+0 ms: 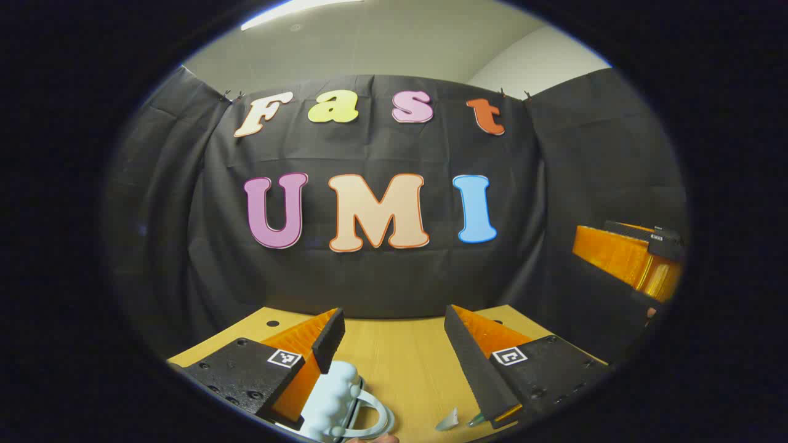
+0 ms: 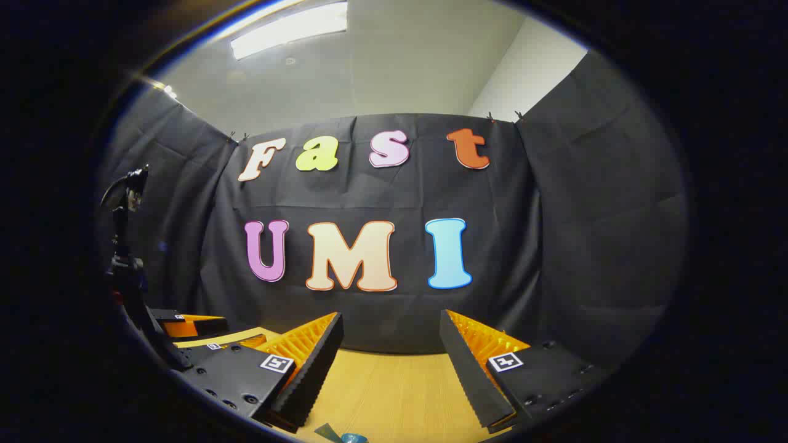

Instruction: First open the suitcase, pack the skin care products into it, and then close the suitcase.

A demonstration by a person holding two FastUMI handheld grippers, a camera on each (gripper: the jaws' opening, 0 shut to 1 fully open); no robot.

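Pale wood tabletop (image 1: 400, 357) runs out ahead of both grippers to the black cloth wall (image 1: 381, 271). In the left gripper view, the left gripper (image 1: 394, 335) has its fingers spread wide with nothing pinched. A light blue bumpy thing with a loop handle (image 1: 341, 400), maybe one of the skin care products, sits low right beside the left-hand finger; can't tell if they touch. A small clear scrap (image 1: 448, 419) lies near the other finger. The right gripper (image 2: 391, 338) is spread too, holding nothing, hovering over the table in the right gripper view, with a teal bit (image 2: 345, 435) at the bottom edge.
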